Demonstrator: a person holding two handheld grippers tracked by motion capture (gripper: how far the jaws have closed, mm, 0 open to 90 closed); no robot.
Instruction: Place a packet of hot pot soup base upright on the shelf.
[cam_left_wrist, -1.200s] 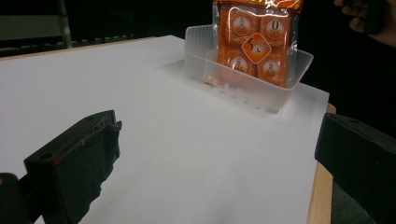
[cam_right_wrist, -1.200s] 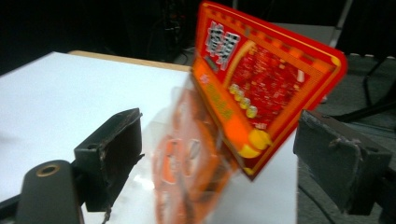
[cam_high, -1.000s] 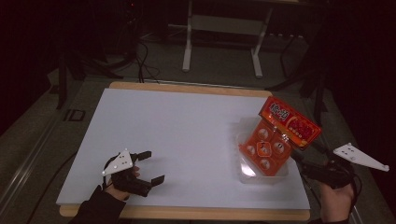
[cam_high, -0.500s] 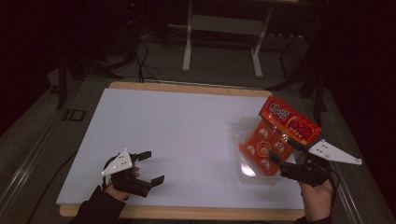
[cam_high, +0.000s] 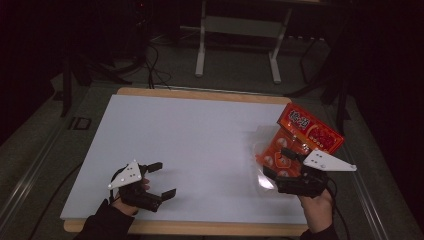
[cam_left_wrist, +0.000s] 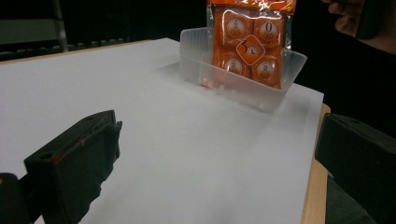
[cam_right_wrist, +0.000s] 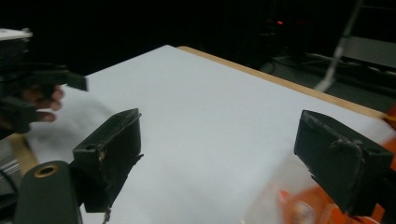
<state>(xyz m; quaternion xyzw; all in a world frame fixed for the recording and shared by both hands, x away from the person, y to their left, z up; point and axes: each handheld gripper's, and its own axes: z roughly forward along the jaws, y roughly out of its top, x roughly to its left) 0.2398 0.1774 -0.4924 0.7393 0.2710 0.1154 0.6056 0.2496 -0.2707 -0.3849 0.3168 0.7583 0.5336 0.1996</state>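
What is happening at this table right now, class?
A person holds a two-jaw gripper in each hand over a white table. An orange snack packet stands propped in a clear plastic tray at the right edge. The right gripper is at the tray's near side, jaws open, gripping nothing. The left gripper rests open near the front-left corner.

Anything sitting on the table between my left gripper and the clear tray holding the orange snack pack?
No. In the high view the white table top is bare from the left gripper to the clear tray; the left gripper view shows the same bare stretch.
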